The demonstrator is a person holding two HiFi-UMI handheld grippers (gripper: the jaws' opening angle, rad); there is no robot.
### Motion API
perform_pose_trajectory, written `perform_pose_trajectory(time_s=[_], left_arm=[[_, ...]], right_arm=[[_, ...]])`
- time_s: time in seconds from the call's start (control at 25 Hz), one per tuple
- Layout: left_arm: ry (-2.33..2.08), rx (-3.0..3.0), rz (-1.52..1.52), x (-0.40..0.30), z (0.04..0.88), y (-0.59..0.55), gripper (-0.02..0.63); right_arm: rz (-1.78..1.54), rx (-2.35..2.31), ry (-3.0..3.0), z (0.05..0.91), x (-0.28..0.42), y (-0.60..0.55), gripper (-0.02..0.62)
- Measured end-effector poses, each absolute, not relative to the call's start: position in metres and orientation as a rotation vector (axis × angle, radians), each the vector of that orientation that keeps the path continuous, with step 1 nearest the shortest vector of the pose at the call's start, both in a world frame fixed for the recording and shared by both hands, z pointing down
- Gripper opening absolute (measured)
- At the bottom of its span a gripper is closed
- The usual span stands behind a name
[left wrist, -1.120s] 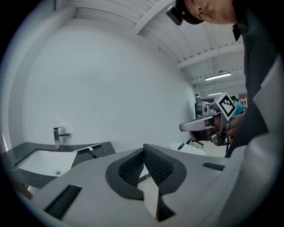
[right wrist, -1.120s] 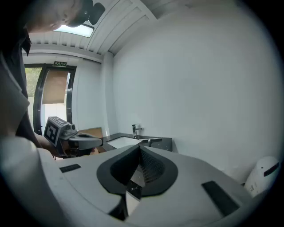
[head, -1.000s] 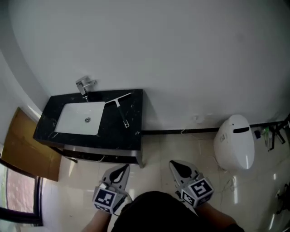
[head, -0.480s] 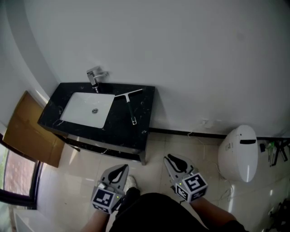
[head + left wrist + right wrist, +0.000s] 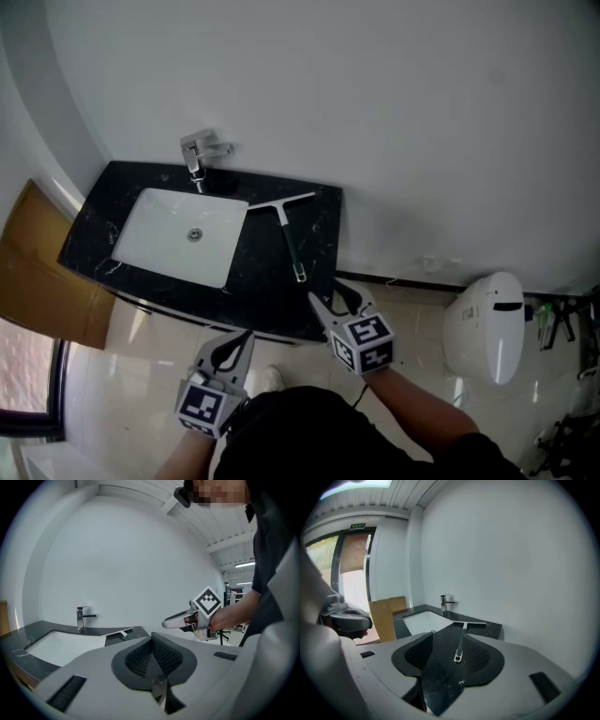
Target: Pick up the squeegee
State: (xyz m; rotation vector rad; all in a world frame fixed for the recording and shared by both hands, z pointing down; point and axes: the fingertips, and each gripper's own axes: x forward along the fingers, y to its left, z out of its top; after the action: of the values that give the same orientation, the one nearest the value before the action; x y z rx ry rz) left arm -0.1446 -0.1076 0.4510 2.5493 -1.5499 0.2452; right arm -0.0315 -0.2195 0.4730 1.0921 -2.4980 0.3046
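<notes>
A white-walled washroom holds a black marble table (image 5: 272, 291) with a white rectangular sink (image 5: 183, 234). The green-handled squeegee (image 5: 289, 239) lies flat on the table just right of the sink. The right claw (image 5: 327, 291) hovers at the table's front edge near the handle's end, its jaws opening on nothing. The left claw (image 5: 242, 337), lower down, is pressed together and empty.

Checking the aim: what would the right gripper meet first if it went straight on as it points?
Probably the handle end of the squeegee on the black counter, straight ahead of the right gripper, whose tongs are opening and hold nothing; depth unclear.
</notes>
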Motion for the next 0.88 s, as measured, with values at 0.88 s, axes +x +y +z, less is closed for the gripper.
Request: perform_pose_trajectory(time_s=[0.88], left_arm=[[-1.617,2.461,0.274,-0.225,0.457,-0.178,0.002]], right_arm=[[0.386,1.047,-2.147,0.606,-0.110,-0.382,0.202]])
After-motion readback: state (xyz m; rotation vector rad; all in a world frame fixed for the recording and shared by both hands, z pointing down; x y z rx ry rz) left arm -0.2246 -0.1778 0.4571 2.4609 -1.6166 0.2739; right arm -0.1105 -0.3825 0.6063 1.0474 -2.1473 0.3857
